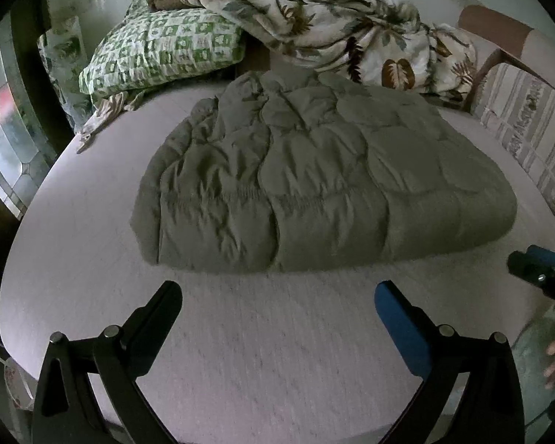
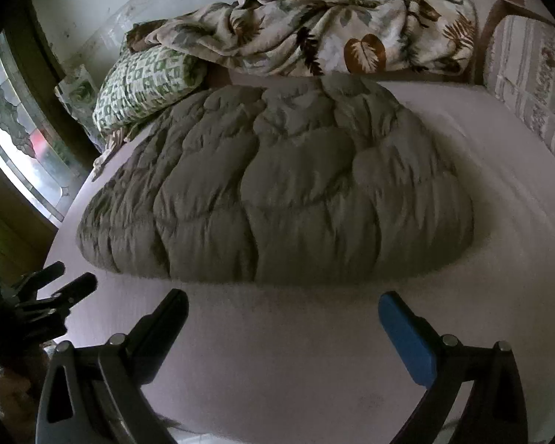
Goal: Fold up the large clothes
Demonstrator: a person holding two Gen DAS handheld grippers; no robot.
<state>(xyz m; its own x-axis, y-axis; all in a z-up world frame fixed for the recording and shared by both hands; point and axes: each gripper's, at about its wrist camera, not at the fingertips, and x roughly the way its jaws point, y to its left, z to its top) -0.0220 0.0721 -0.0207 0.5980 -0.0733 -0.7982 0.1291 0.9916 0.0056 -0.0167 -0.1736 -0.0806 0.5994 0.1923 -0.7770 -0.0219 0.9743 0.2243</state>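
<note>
Both grippers, left (image 1: 277,305) and right (image 2: 283,310), gaping wide, holding nothing. Folded jacket (image 2: 277,185) just ahead of jaws. Best pinching near corners together, lifting evenly.

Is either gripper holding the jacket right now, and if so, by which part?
Nothing is held. The left gripper and right gripper are both open over the bare bed, short of the near edge of the folded green jacket.
</note>
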